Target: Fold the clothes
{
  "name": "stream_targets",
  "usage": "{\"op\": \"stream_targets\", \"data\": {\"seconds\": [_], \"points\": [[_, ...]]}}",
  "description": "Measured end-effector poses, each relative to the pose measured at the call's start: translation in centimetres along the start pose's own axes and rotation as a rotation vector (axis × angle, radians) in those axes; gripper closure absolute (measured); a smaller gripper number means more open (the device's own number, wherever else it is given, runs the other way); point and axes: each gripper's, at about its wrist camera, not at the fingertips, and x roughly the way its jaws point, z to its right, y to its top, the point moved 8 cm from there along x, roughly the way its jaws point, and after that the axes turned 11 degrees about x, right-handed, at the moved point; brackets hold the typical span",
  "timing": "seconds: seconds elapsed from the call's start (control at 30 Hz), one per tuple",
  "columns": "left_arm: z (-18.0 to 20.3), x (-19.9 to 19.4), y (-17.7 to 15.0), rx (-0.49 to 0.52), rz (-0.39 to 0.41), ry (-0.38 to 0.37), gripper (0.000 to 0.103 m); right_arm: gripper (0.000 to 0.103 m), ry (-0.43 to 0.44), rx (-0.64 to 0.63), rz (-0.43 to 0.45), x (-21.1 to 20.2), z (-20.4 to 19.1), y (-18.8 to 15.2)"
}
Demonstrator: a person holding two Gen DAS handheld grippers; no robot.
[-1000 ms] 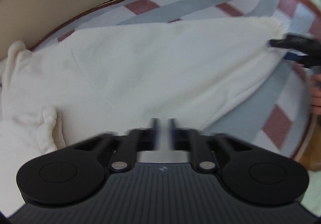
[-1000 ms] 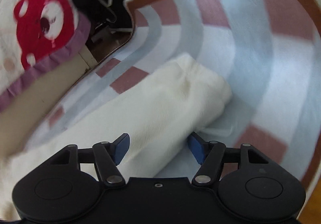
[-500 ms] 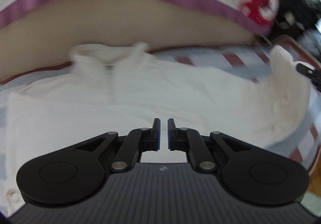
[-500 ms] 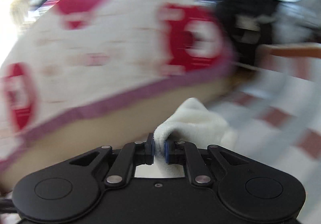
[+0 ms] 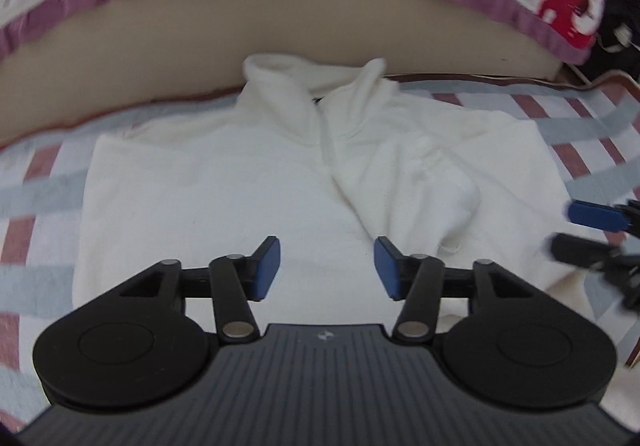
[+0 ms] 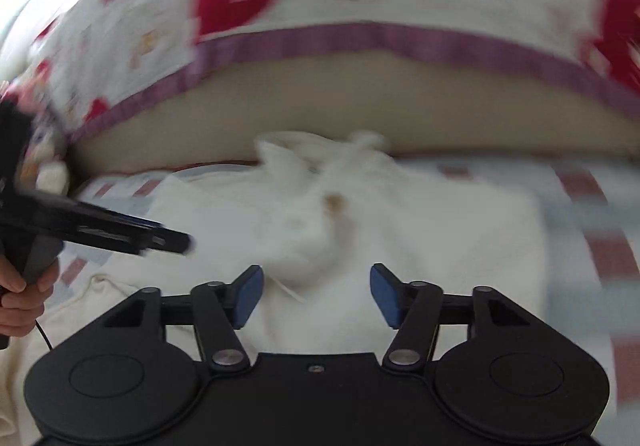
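A second ago I had the sleeve pinched; now it lies folded across the white sweater (image 5: 224, 198), so that side looks done. My left gripper (image 5: 327, 266) and right gripper (image 6: 316, 296) are both opening, fingers spread with nothing between them, the sweater lying flat on the striped blanket (image 5: 580, 126) just beyond the tips.

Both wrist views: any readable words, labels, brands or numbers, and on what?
None readable.
Left gripper: a small pale mark on its body, too small to read.
Bedcover: red cartoon prints only, no legible lettering; blurred in the right wrist view.
White garment: no visible print or label.
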Motion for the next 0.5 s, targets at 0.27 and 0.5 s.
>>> {"op": "stream_targets", "data": {"seconds": [0.27,0.5], "points": [[6.4,3.1,2.4,0.173,0.032,-0.063,0.028,0.038,-0.135,-0.015,-0.078,-3.0,6.8,-4.1],[8.0,8.7,2.2,0.219,-0.045,0.004,0.075,0.038,-0.262,0.168,-0.055,0.5,10.7,-4.3]]}}
